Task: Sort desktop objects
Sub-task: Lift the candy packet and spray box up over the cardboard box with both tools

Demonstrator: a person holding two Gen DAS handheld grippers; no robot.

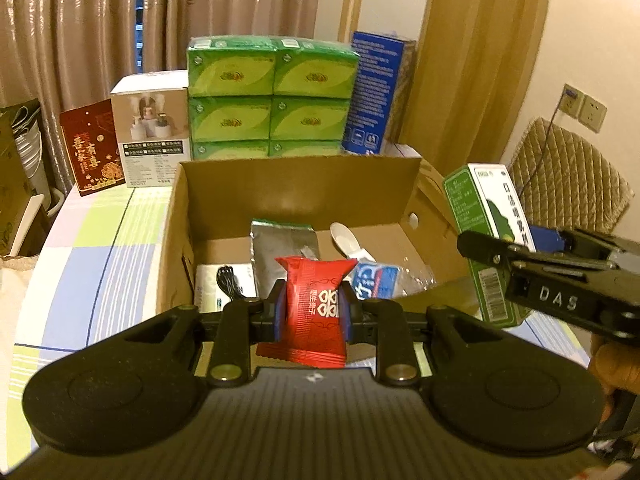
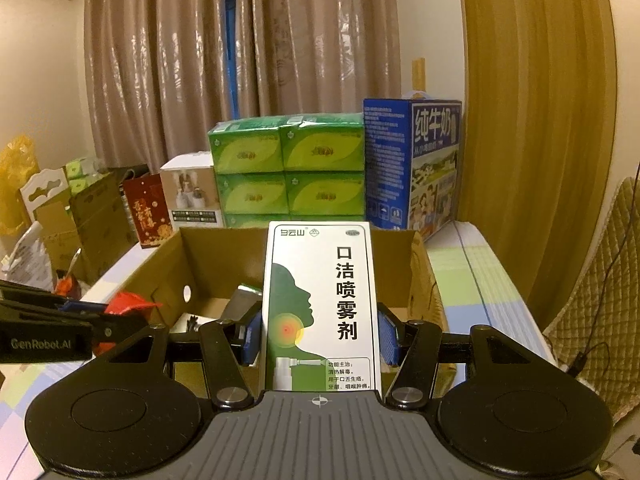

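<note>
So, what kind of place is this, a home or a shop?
Most likely a room in a home. Long curtains hang behind a table with a checked cloth, and household supplies stand on it: green tissue packs and a milk carton. A padded chair stands beside the table.

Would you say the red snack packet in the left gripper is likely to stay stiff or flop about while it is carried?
The red packet will probably flop: it is thin crinkled film, and its crimped ends flare beyond the left gripper. It looks light. The glossy wrapper may slip, though the pads pinch its middle.

Both hand-held grippers (image 1: 313, 312) (image 2: 320, 336) clamped, side by side
</note>
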